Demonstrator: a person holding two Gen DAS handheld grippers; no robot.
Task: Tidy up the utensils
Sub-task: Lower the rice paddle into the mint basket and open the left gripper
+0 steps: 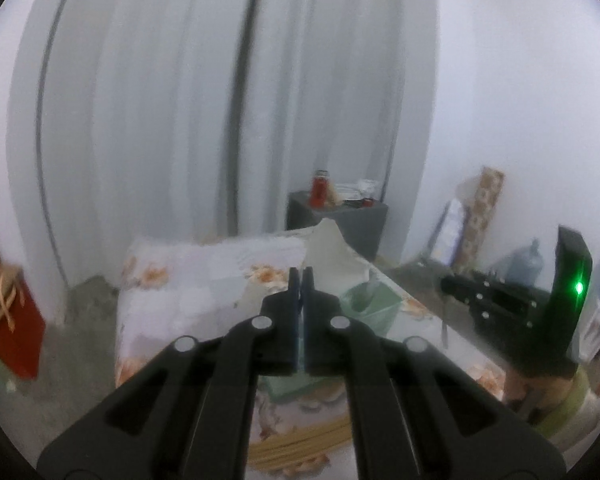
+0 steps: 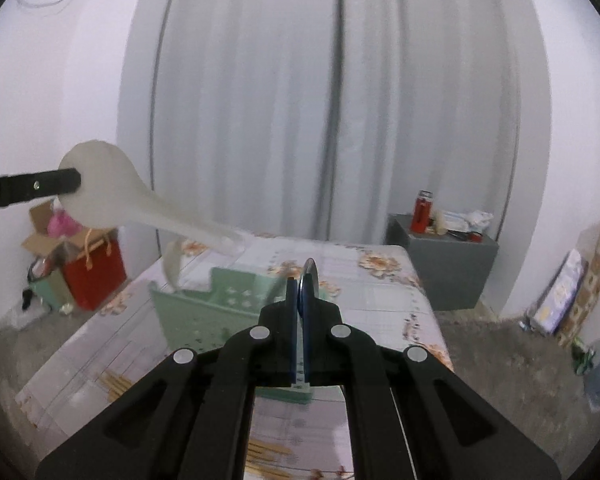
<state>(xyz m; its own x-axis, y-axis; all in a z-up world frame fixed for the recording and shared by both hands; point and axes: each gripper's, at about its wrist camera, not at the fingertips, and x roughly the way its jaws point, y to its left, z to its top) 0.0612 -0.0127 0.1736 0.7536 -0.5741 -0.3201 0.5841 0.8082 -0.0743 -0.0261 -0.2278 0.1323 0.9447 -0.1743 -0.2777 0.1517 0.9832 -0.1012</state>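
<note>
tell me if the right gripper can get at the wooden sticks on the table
Probably not yet: the right gripper is shut on a thin metal utensil, so it has no free jaws. The wooden sticks themselves lie uncovered on the table, below and left of it.

surface: table [image 2: 380, 304] covered with a floral cloth | on it: green perforated organizer basket [image 2: 204, 312] near the middle; wooden chopsticks [image 2: 118, 384] at the near edge
</note>
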